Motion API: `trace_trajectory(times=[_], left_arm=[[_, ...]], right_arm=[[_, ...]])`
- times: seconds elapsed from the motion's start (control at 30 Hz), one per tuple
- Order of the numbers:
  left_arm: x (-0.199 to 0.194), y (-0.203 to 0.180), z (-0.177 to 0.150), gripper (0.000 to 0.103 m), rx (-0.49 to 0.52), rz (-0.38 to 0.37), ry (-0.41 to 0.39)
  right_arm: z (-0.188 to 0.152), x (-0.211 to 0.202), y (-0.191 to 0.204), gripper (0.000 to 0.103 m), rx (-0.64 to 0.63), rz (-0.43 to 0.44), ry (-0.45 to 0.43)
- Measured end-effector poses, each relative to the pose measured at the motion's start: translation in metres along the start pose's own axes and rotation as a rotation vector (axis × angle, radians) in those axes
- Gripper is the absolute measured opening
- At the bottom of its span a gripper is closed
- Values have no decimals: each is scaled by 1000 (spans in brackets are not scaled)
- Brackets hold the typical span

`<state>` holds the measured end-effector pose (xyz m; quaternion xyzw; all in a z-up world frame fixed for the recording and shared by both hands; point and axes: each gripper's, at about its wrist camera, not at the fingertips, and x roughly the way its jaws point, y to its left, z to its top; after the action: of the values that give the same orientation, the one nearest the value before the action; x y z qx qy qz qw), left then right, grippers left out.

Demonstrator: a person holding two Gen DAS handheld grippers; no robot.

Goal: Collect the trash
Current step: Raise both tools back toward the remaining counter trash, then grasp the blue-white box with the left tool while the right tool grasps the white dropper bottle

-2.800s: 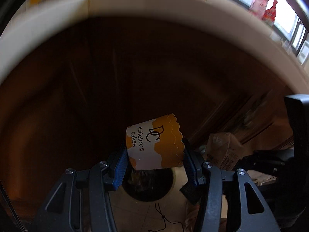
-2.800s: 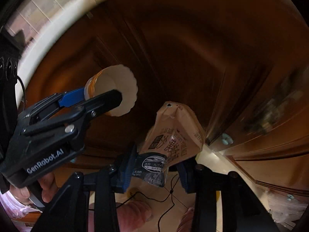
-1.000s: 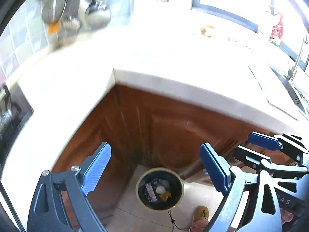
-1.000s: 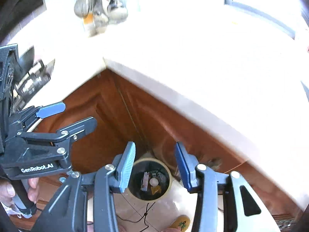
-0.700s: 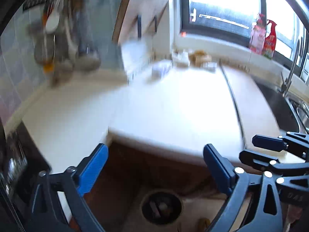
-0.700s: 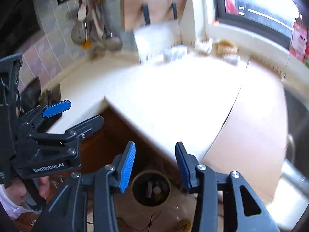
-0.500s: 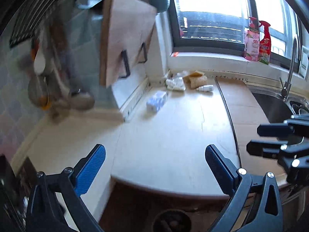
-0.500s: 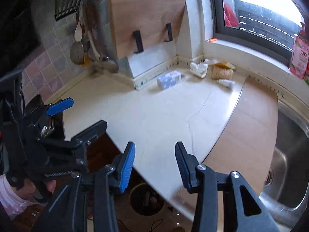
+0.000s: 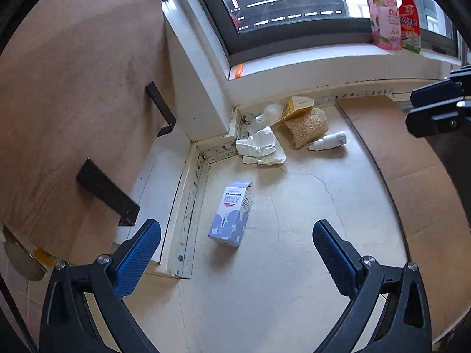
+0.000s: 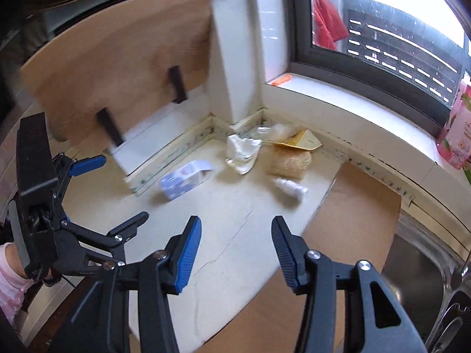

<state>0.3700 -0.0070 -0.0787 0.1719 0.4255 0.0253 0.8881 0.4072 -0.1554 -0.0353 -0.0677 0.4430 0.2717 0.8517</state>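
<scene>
Both tools, left [image 9: 237,250] gaping empty and right [image 10: 236,250] opening empty, I am bringing over the bench [image 9: 279,279]; next, grabbing the box [image 9: 231,214].

We get daylight from the window [image 9: 294,6], whose upper panes blow out to white in the right wrist view. The pale countertop [image 9: 279,264] is evenly bright, with soft shadows beside the small box [image 9: 231,214]. The left wrist view is crisp; the right wrist view is smeared by motion, most on the wooden board [image 10: 123,76] and the box. Both views bend strongly and darken to black at the corners.
</scene>
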Motion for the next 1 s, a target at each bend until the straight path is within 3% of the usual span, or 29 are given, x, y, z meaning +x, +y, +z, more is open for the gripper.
trace_trajectory(times=[0.2,0.37,0.57,0.87,1.0], left_arm=[[71,8,19,102,-35,-21,125],[108,14,22,102,-69,-54,185],[136,10,20,102,-42,-29,226],[160,24,8,101,-150,-73,291],[167,21,5,92,-150,-92,315]], right_arm=[[38,62,-54,50,30,-11,57],[45,112,-83,50,79,19,120],[44,149,-92,50,64,36,148],[39,182,-97,50,37,32,187],[31,189,-92,50,-11,33,219]])
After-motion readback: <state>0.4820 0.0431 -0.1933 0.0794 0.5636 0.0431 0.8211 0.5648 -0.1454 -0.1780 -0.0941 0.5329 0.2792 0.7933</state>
